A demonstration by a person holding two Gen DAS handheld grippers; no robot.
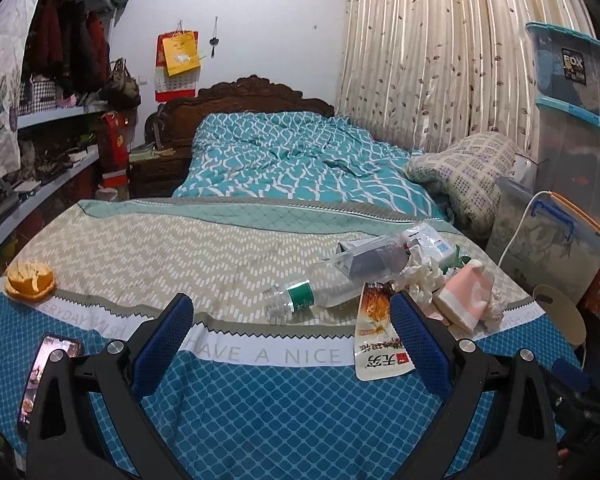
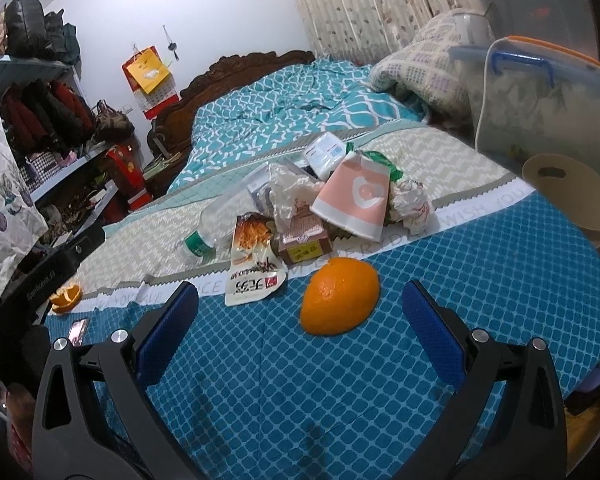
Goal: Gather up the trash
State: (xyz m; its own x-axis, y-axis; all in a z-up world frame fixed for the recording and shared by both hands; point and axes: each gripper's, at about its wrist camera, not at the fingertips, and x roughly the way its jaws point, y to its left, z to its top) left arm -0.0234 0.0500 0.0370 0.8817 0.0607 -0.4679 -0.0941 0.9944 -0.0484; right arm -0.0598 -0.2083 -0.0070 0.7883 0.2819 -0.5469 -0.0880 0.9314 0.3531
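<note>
A heap of trash lies on the cloth-covered table: an empty plastic bottle (image 1: 304, 294) (image 2: 203, 236) on its side, a snack wrapper (image 1: 378, 336) (image 2: 253, 268), a pink paper cup (image 1: 466, 294) (image 2: 356, 200), crumpled tissue (image 1: 424, 276) (image 2: 410, 200) and a small brown box (image 2: 304, 238). A large piece of orange peel (image 2: 340, 296) lies just ahead of my right gripper (image 2: 300, 316), which is open and empty. A smaller orange peel (image 1: 29, 280) (image 2: 65, 298) lies at the table's left. My left gripper (image 1: 291, 328) is open and empty, short of the bottle.
A phone (image 1: 47, 376) (image 2: 77, 330) lies at the table's near left edge. A beige bin lid (image 2: 568, 196) (image 1: 560, 312) stands off the right edge. Clear storage boxes (image 1: 552, 236) stack at right. A bed (image 1: 300, 160) lies beyond the table, shelves (image 1: 51, 152) at left.
</note>
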